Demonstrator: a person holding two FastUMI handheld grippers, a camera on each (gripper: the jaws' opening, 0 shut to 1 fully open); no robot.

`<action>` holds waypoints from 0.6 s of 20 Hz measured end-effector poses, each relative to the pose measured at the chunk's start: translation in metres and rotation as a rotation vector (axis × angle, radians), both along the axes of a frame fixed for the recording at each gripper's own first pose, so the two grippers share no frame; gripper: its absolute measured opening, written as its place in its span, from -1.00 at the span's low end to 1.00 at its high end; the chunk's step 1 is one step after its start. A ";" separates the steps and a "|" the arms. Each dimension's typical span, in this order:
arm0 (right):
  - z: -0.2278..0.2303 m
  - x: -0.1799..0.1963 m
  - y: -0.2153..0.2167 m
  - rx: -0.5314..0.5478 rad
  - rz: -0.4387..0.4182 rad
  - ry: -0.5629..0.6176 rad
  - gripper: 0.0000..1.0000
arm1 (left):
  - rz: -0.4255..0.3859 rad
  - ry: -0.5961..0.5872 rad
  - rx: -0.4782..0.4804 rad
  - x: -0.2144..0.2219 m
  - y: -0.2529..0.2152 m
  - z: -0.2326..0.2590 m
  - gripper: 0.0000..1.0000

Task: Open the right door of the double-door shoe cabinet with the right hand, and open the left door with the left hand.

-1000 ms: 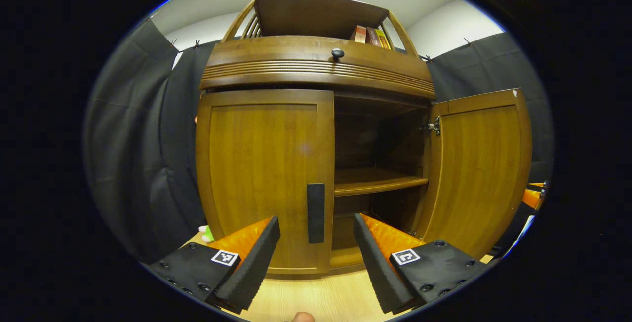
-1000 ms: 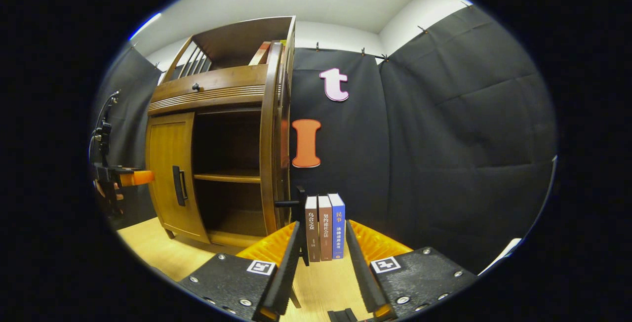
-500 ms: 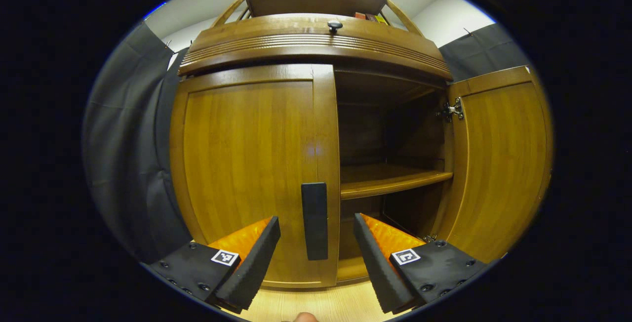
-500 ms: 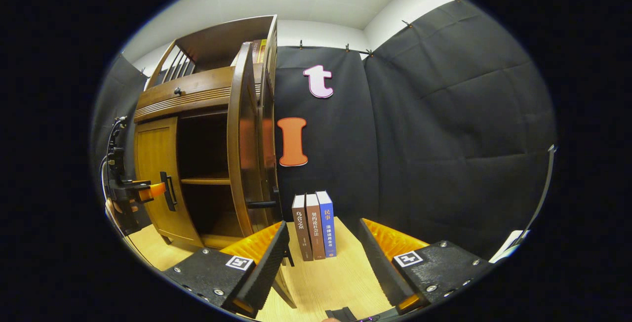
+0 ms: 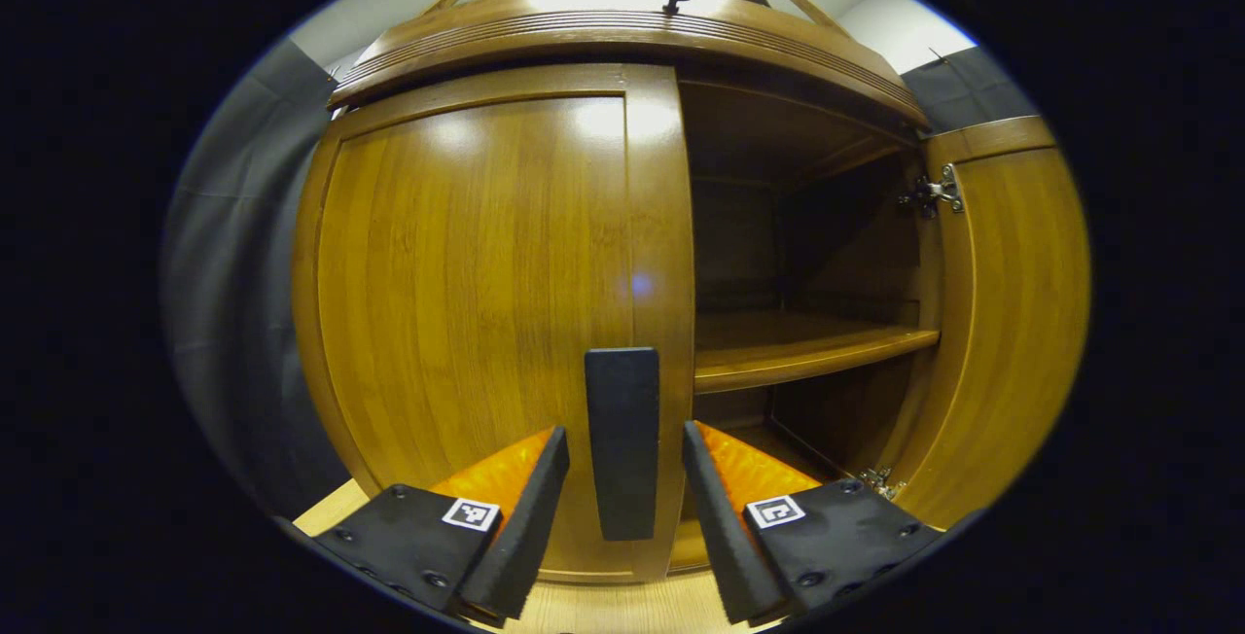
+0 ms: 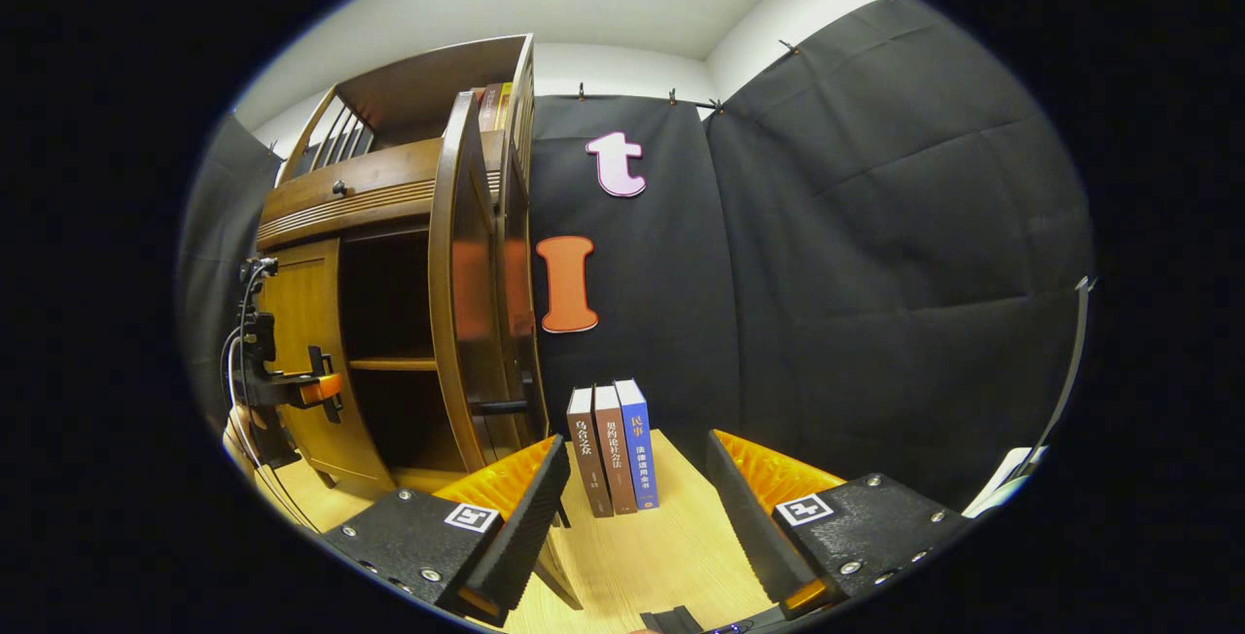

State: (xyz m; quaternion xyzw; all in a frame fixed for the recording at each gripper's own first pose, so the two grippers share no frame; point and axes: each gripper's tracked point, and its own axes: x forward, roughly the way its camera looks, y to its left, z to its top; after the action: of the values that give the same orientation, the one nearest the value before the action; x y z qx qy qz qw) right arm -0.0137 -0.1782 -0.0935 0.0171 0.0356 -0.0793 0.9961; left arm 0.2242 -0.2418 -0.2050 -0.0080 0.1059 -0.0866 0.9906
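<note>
The wooden shoe cabinet's left door (image 5: 477, 294) is closed, with a dark vertical handle (image 5: 622, 440) near its right edge. My left gripper (image 5: 618, 508) is open, its fingers on either side of that handle without pressing it. The right door (image 5: 1012, 313) stands swung wide, baring a shelf (image 5: 798, 347) inside. In the right gripper view the open right door (image 6: 462, 284) is seen edge-on, its handle (image 6: 501, 407) jutting out, and my right gripper (image 6: 637, 508) stands open and off it with nothing held. The left gripper (image 6: 316, 389) shows there at the left door's handle.
Three books (image 6: 613, 444) stand upright on the pale wooden floor (image 6: 661, 556) by the black cloth wall, right of the cabinet. A drawer with a dark knob (image 5: 671, 2) runs above the doors. A hand (image 6: 238, 435) holds the left gripper.
My left gripper has moved in until the left door's handle sits between its fingers, which have drawn slightly closer. The right gripper let go of the right door's handle, opened and drew back.
</note>
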 end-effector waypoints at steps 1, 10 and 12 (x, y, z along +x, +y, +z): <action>0.000 -0.001 0.000 -0.004 -0.002 0.000 0.77 | -0.002 0.006 -0.008 0.001 -0.001 -0.002 0.46; -0.003 -0.005 0.004 -0.015 -0.003 0.014 0.77 | -0.038 0.042 -0.026 -0.003 -0.004 -0.009 -0.24; -0.004 -0.006 0.006 -0.013 -0.003 0.016 0.77 | -0.049 0.052 -0.035 -0.013 -0.003 -0.008 -0.24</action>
State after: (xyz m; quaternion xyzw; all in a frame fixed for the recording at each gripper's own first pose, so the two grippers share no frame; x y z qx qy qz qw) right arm -0.0198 -0.1723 -0.0972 0.0099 0.0430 -0.0812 0.9957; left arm 0.2112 -0.2447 -0.2133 -0.0248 0.1303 -0.1122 0.9848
